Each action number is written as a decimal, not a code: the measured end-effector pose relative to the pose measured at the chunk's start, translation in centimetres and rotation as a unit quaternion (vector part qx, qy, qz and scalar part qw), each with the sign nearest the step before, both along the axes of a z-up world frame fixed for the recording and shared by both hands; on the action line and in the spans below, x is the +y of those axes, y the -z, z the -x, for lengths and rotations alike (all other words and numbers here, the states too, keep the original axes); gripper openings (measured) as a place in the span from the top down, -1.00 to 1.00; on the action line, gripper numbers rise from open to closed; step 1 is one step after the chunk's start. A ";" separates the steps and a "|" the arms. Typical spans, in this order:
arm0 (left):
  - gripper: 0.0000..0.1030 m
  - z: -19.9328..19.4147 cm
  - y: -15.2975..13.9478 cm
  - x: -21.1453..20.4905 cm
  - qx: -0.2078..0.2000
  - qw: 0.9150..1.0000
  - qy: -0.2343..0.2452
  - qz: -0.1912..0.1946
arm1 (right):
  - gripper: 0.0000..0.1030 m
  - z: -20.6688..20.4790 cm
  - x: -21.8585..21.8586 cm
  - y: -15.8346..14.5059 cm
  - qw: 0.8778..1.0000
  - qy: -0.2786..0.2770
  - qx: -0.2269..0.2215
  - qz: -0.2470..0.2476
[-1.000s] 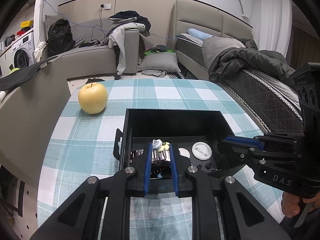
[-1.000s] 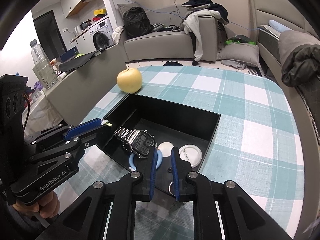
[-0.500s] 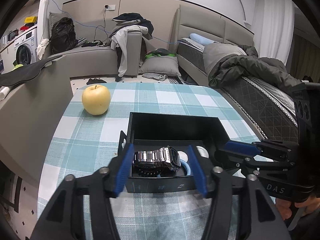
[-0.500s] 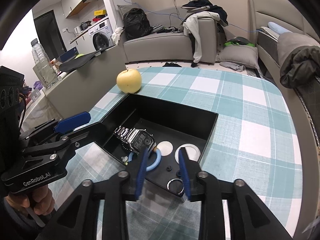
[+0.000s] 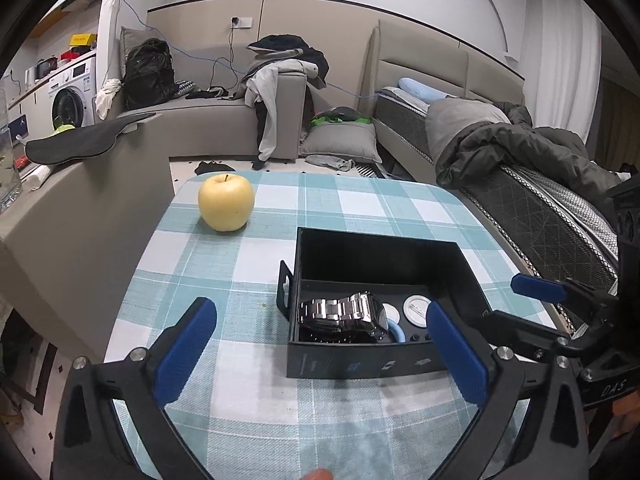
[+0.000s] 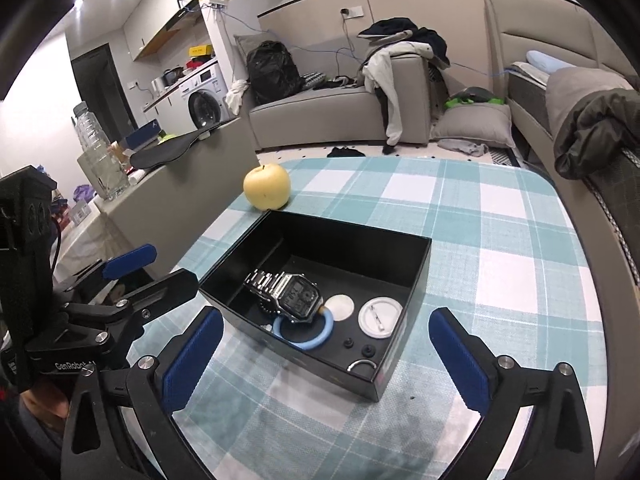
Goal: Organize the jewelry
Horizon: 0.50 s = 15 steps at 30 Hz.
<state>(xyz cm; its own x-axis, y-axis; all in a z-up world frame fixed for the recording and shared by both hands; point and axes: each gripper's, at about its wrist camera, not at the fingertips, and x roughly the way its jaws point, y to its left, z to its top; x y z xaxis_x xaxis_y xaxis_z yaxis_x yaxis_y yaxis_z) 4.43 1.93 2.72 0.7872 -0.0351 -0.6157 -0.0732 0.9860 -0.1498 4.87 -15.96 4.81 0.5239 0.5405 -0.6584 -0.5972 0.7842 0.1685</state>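
We see the black box [image 6: 416, 264] on the checked cloth [image 6: 500, 240] holding a steel watch [image 6: 294, 296], blue ring [image 6: 308, 342] and white discs [image 6: 380, 317]; left gripper [image 5: 320, 354] and right gripper [image 6: 326, 358] both gape wide, empty

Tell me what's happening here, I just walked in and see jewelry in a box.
A person holds a hand-held gripper in each hand over a checked table. Both the left hand-held gripper and the right hand-held gripper are open and hold nothing. The black box already contains a silver watch, a blue ring, two white discs and a small metal ring. A yellow apple sits beyond the box.
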 end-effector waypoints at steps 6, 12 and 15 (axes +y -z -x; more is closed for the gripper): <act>-0.97 0.6 -0.2 0.1 -0.001 1.000 -0.001 -0.009 | -1.00 1.2 -0.2 -0.1 1.000 0.010 -0.021 0.006; -0.97 0.8 -0.1 0.1 0.003 1.000 0.006 -0.007 | -1.00 1.6 -0.5 -0.2 0.999 0.023 -0.022 -0.002; -0.97 0.9 0.0 0.0 0.004 1.000 0.005 -0.012 | -1.00 1.5 -0.6 -0.1 1.000 0.025 -0.018 -0.003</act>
<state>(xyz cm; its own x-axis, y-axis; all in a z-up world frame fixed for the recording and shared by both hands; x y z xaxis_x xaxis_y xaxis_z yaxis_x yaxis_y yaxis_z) 3.56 1.94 2.76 0.7823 -0.0280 -0.6223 -0.0644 0.9900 -0.1256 3.34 -16.51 4.92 0.5736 0.5162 -0.6360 -0.5624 0.8127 0.1524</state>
